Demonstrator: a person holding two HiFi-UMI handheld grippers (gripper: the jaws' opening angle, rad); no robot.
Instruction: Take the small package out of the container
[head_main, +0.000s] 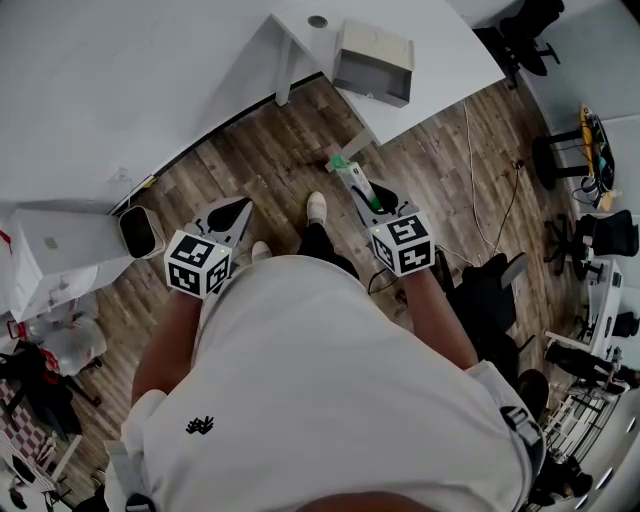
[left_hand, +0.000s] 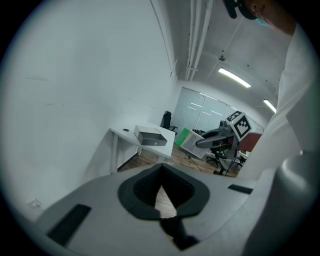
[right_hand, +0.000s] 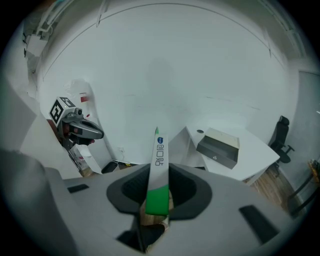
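My right gripper (head_main: 372, 198) is shut on the small package (head_main: 352, 178), a thin green and white pouch that sticks out edge-on past the jaws (right_hand: 158, 155). It hangs in the air over the wood floor, well short of the container (head_main: 373, 65). That container is an open grey box on the white table (head_main: 440, 40), and it shows in the right gripper view (right_hand: 218, 146) and the left gripper view (left_hand: 150, 137). My left gripper (head_main: 232, 212) is at the left, its jaws together with nothing between them (left_hand: 161, 167).
A white carton (head_main: 50, 250) and a small white device (head_main: 140, 230) stand at the left by the wall. Office chairs (head_main: 575, 240) and a cable (head_main: 500, 200) are at the right. The person's shoe (head_main: 316, 207) is on the floor between the grippers.
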